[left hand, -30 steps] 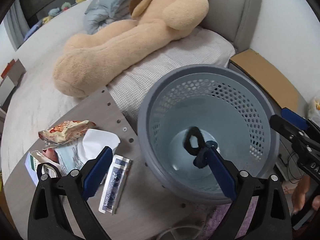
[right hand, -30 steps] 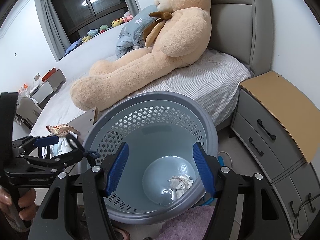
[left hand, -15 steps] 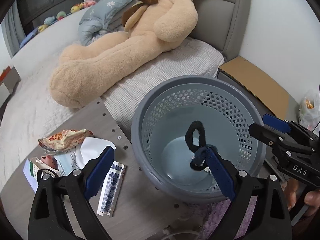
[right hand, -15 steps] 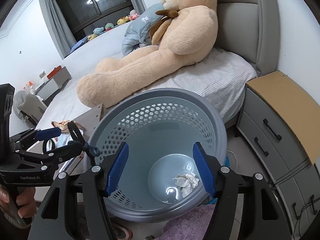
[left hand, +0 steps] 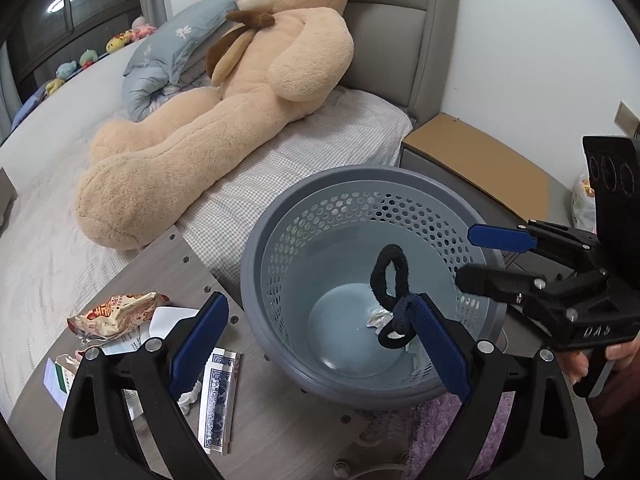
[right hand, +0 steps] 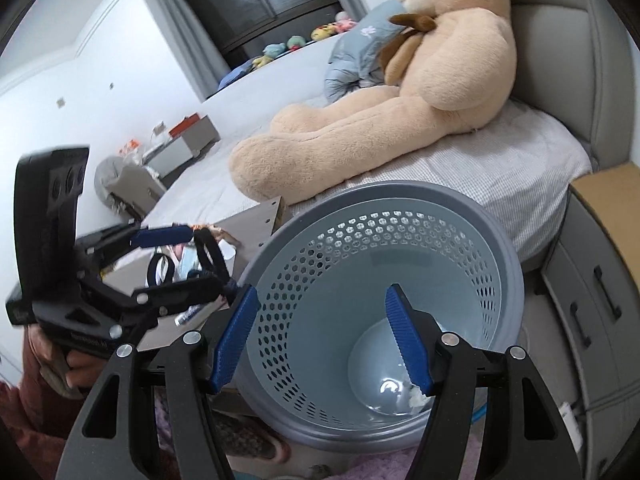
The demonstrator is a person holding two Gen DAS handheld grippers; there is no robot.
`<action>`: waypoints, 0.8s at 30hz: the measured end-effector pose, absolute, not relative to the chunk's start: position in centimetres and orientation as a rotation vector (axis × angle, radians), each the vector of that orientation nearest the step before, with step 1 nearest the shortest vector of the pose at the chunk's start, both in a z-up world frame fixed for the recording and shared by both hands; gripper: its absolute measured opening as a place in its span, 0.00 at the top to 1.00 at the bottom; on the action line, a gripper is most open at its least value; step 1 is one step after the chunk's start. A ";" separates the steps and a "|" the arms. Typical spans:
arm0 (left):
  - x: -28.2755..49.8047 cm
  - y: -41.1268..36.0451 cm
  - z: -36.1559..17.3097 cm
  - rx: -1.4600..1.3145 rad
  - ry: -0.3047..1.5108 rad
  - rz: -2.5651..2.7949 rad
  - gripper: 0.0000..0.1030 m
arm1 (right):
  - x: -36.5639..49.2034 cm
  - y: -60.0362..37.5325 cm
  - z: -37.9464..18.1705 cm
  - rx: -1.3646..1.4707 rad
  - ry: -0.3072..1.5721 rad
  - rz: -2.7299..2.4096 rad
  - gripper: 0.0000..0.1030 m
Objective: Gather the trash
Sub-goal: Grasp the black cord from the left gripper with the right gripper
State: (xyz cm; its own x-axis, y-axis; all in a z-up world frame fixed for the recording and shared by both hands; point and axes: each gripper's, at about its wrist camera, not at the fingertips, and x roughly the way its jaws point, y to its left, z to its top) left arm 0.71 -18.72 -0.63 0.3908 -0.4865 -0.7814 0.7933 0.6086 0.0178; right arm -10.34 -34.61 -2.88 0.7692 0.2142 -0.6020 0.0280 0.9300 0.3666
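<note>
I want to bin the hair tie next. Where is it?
The black hair tie hangs looped on the left gripper's right-hand finger tip, over the grey basket, in the left wrist view.

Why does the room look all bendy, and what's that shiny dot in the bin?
Left wrist view: the fisheye lens curves the bed and wall; the picture stays sharp. Right wrist view: same bending; the dot at the bottom of the bin is glare from a lamp, and the left gripper at the edge looks a bit smeared.
</note>
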 end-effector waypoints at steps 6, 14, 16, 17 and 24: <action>1.3 -18.5 -0.4 0.411 0.838 -0.877 0.12 | -10.2 -32.8 -2.7 0.258 0.684 0.178 0.38; 1.4 -18.7 0.1 0.405 0.835 -0.920 0.12 | -9.5 -31.2 -2.5 0.165 0.672 0.257 0.43; 1.4 -18.8 0.1 0.411 0.835 -0.922 0.12 | -9.2 -30.8 -2.4 0.139 0.675 0.267 0.52; 1.4 -18.9 0.1 0.412 0.836 -0.923 0.12 | -9.2 -30.7 -2.5 0.129 0.676 0.265 0.56; 1.4 -19.1 -0.1 0.406 0.840 -0.942 0.12 | -8.7 -30.1 -3.1 0.135 0.690 0.304 0.90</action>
